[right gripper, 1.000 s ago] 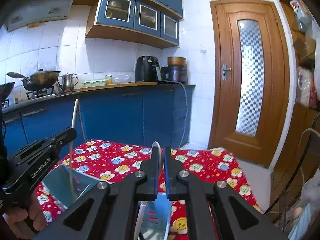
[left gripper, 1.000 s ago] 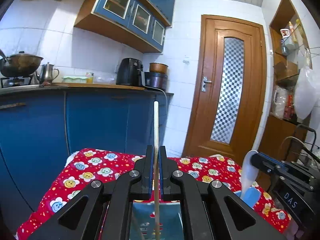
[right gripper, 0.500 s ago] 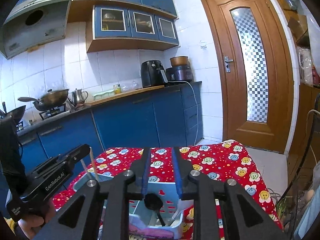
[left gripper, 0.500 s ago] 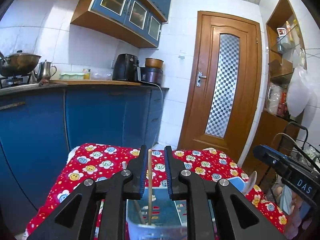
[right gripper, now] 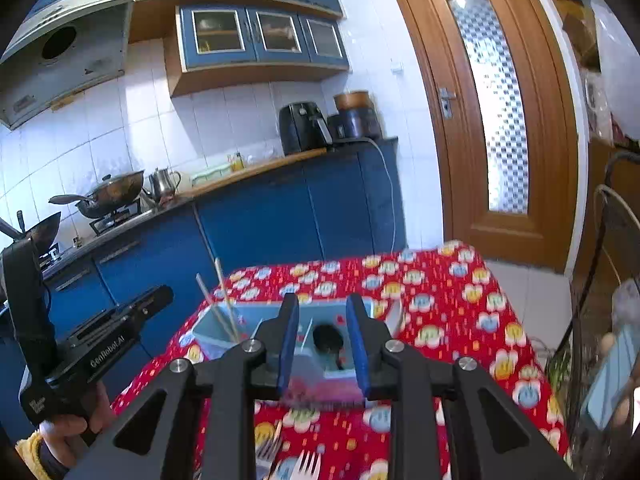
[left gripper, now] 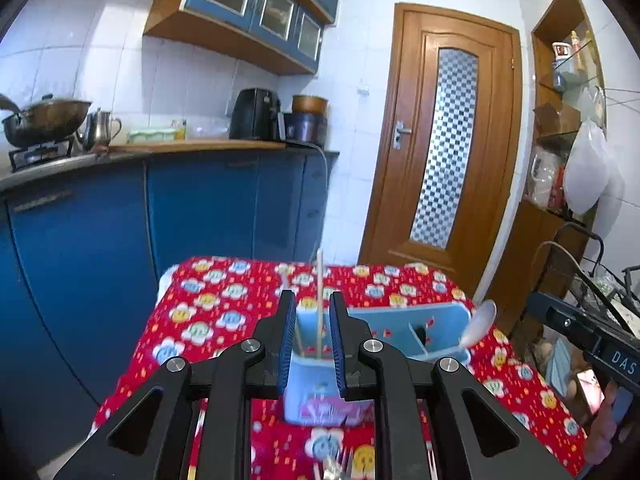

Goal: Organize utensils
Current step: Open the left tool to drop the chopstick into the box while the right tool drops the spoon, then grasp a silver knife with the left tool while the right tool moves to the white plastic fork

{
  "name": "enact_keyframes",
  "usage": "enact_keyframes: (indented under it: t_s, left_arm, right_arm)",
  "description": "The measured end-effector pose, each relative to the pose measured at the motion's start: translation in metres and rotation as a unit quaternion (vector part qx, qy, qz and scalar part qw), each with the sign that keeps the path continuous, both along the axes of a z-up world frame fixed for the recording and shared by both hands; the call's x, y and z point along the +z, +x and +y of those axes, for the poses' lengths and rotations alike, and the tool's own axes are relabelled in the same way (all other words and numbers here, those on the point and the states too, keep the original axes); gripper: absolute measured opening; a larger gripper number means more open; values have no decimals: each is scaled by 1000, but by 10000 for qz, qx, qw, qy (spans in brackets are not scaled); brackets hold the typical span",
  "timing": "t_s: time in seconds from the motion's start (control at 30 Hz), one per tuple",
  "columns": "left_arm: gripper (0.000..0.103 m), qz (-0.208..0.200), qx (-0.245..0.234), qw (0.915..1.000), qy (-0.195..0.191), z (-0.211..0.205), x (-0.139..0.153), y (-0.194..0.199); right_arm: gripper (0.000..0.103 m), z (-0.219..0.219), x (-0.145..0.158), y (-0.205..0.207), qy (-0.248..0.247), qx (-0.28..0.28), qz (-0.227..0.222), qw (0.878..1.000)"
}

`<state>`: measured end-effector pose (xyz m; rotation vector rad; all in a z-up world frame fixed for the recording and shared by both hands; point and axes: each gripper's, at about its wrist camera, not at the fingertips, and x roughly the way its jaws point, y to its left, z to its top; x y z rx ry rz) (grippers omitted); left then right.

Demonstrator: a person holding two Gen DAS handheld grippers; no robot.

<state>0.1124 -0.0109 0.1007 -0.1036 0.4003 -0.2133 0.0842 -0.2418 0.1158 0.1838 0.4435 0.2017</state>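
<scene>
A light-blue utensil holder (left gripper: 400, 322) (right gripper: 256, 314) stands on the red flowered tablecloth (left gripper: 224, 312). A pale chopstick (left gripper: 319, 300) stands upright in its left section, just beyond my left gripper (left gripper: 312, 300), which is open a little and touches nothing. In the right wrist view, two chopsticks (right gripper: 224, 300) lean in that section. A white spoon (left gripper: 478, 326) (right gripper: 394, 314) leans at the holder's right end. A black ladle head (right gripper: 328, 336) lies in the middle section. My right gripper (right gripper: 322, 304) hangs in front of the holder, its jaws opening with nothing between them.
Forks (right gripper: 308, 464) lie on the cloth near the front edge. A hand (right gripper: 68, 428) holds the left gripper's handle. Blue cabinets (left gripper: 200, 208) and a counter run along the left. A wooden door (left gripper: 452, 152) is behind, and a wire rack (right gripper: 612, 280) stands at the right.
The left gripper let go of the chopstick, which now stands in the holder. The right gripper opened and released the white spoon. Both pulled back from the holder and rose slightly.
</scene>
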Motion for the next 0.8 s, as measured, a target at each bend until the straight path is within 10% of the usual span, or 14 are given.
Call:
enact_keyframes:
  t_s: [0.8]
  left_arm:
    - [17, 1517, -267, 9877, 270, 4, -60, -50]
  right_arm:
    - [36, -11, -72, -54, 208, 213, 1398, 9897]
